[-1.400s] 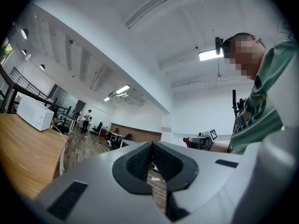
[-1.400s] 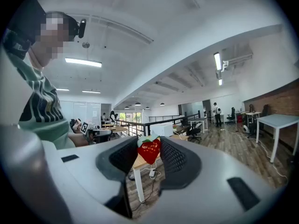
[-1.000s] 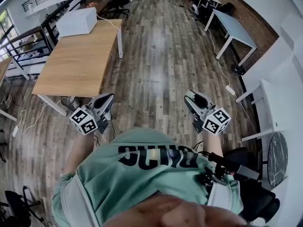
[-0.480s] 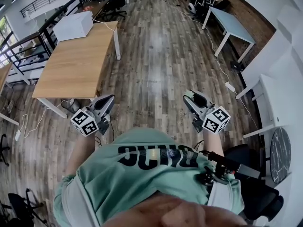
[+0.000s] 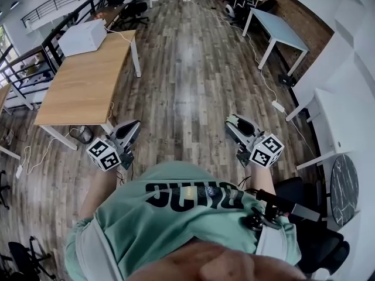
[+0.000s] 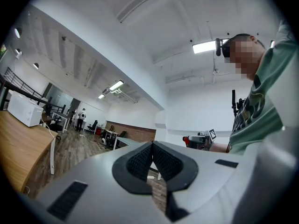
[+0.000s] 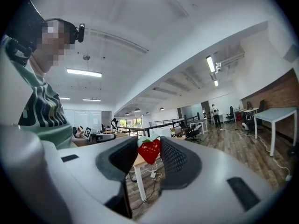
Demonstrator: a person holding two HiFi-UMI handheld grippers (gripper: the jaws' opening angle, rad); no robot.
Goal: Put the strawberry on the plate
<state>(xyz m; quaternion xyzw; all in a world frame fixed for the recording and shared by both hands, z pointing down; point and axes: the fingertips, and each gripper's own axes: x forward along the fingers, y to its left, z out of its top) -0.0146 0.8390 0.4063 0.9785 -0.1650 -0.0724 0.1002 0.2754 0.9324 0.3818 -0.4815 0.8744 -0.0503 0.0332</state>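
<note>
In the right gripper view a red strawberry with green leaves is pinched between the dark ribbed pads of my right gripper, which is shut on it. In the head view the right gripper is held at waist height over the wooden floor, to the right of the person's green shirt. My left gripper hangs at the same height on the left. In the left gripper view its pads meet with nothing between them. No plate shows in any view.
A wooden table carrying a white box stands ahead on the left. A pale blue table is far ahead on the right, white tables line the right side, and a dark round slab lies by them. Plank floor runs between.
The wooden table and the white tables have slid slightly in the head view as the person moves. Both grippers keep the same pose, the right one still holding the strawberry.
</note>
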